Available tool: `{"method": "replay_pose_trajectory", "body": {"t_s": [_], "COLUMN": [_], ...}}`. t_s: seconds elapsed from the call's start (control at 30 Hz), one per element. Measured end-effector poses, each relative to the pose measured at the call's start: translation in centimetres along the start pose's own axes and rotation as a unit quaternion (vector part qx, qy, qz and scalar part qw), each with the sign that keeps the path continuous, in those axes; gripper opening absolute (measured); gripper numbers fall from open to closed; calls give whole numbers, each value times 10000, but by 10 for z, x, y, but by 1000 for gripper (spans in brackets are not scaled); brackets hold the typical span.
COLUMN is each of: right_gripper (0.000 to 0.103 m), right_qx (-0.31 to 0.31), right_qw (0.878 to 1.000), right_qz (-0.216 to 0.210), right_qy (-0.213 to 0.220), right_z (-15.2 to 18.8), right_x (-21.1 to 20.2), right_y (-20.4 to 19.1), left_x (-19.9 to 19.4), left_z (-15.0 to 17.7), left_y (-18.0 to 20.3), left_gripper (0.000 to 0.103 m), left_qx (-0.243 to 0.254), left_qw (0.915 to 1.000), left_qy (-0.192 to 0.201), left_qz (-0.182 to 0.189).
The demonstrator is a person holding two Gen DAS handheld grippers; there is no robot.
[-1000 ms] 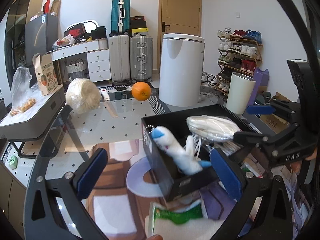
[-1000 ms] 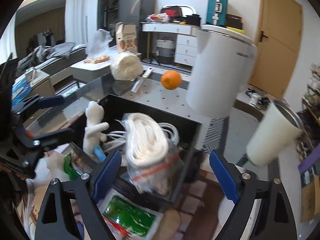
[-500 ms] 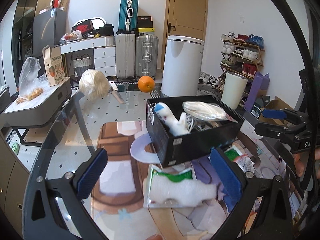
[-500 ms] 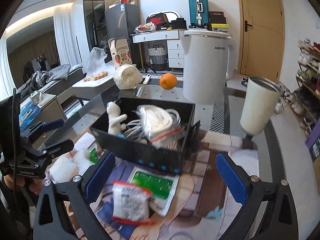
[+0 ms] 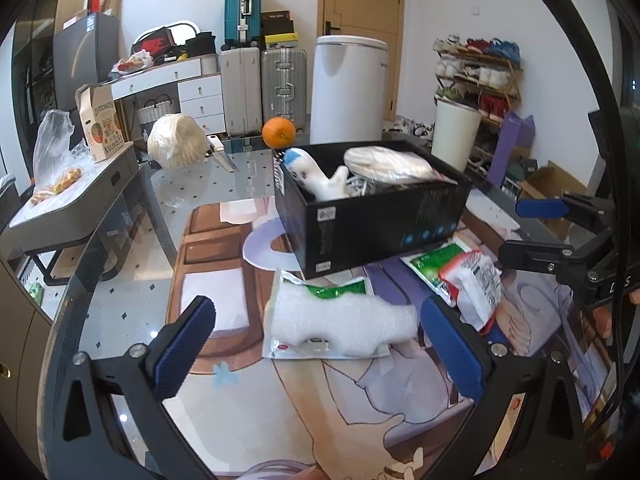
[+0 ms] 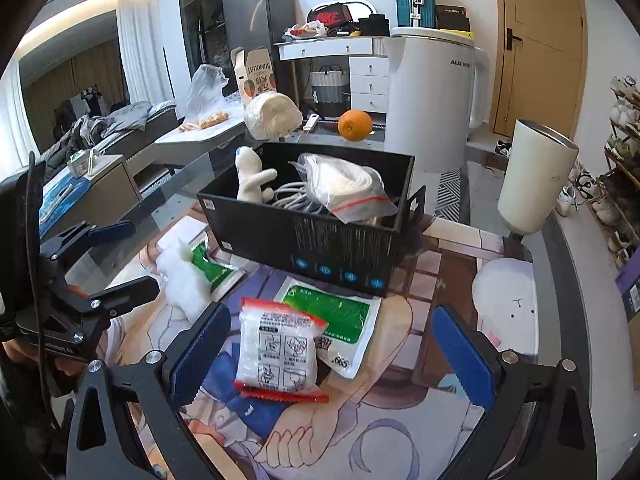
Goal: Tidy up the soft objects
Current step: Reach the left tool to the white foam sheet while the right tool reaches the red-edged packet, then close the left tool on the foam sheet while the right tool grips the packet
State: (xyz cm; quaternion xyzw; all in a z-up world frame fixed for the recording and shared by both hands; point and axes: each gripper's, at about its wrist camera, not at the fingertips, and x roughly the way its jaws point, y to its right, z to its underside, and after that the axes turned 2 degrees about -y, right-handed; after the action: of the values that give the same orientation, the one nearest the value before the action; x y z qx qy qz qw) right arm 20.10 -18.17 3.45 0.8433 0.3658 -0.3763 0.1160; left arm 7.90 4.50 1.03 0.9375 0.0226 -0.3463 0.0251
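A black box (image 5: 384,224) (image 6: 316,236) stands on the patterned mat. It holds a white plush toy (image 5: 316,176) (image 6: 250,176), white cables and a bagged white bundle (image 5: 388,164) (image 6: 344,184). A white fluffy piece (image 5: 340,320) (image 6: 184,276) lies on a green-and-white packet in front of my open left gripper (image 5: 320,344). A red-edged white packet (image 6: 280,352) (image 5: 472,280) lies between the fingers of my open right gripper (image 6: 332,348), over another green packet (image 6: 336,312). Both grippers are empty.
An orange (image 5: 279,132), a white wrapped ball (image 5: 176,142) and a knife (image 5: 222,154) lie at the far end of the glass table. A white appliance (image 6: 428,100) and a cream tumbler (image 6: 532,176) stand beyond the box. A side table (image 5: 68,208) stands at left.
Both grippers have pulled back from the box toward the table's near edge. The packets and the fluffy piece on the mat have come into view.
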Motion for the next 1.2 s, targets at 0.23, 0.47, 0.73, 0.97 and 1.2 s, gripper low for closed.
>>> {"method": "replay_pose_trajectory", "body": {"t_s": [0.23, 0.47, 0.73, 0.97, 1.2], "right_gripper": [102, 102, 101, 88, 80], "right_qx": [-2, -23, -76, -175, -236], "right_qw": [9998, 9982, 9975, 9971, 9967], "right_qz": [-150, -338, -379, -425, -479], "right_qy": [-146, -493, -588, -604, -618], "right_z": [3, 9, 14, 15, 16], "right_x": [5, 24, 33, 34, 35], "right_y": [-2, -10, -17, -21, -23], "left_x": [-1, -3, 4, 12, 13], "left_z": [1, 4, 2, 1, 1], "left_y": [2, 3, 11, 11, 11], "left_gripper": [103, 103, 103, 103, 103], "left_qx": [-54, -10, 347, 426, 433], "left_qw": [10000, 10000, 9993, 9984, 9981], "left_qy": [-5, 6, -163, -343, -402], "left_qz": [-32, -52, -33, 118, 179]}}
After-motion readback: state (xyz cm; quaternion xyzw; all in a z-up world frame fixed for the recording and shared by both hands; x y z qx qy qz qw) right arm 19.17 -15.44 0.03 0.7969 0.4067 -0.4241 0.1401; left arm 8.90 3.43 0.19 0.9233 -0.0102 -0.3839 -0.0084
